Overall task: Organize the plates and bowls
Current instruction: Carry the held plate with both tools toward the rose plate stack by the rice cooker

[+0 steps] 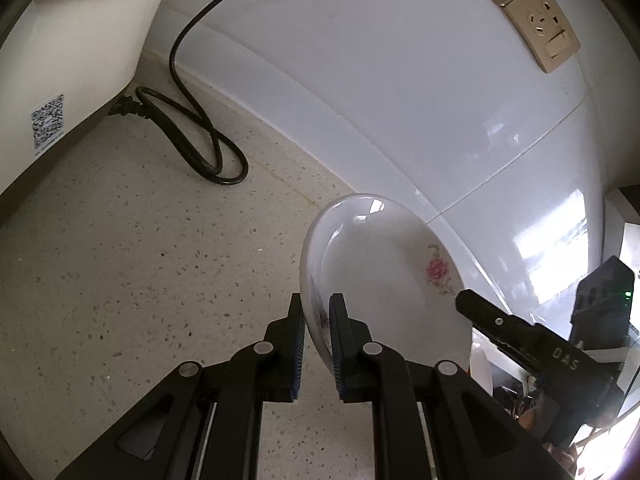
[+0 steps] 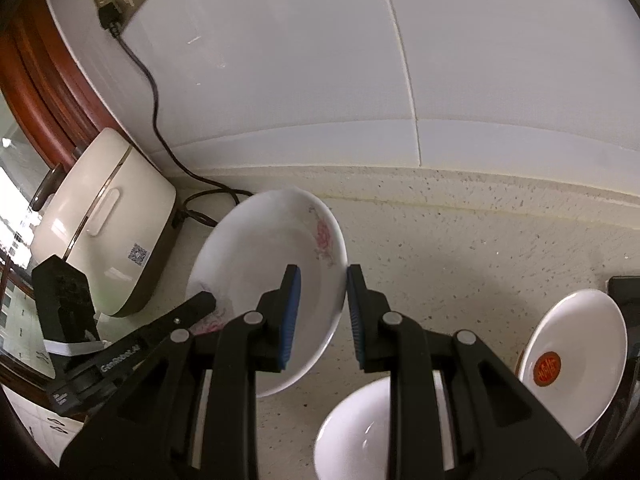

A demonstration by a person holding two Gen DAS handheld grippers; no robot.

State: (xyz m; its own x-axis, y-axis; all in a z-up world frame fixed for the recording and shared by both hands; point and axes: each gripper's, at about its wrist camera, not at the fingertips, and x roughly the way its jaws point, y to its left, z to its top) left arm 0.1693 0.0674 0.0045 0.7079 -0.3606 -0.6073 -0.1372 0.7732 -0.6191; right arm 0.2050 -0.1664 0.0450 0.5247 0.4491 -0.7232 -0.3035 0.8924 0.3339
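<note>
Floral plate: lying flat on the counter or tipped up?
Tipped up. The floral plate is off the counter, left gripper pinching one rim, right gripper straddling the other.

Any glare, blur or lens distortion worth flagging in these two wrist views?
Left wrist view: window glare on the wall tiles, a highlight on the floral plate, and blown-out white at the lower right corner. Right wrist view: softer, even light, overexposed window at left. Both views: fisheye bends the counter edge; focus looks sharp.
</note>
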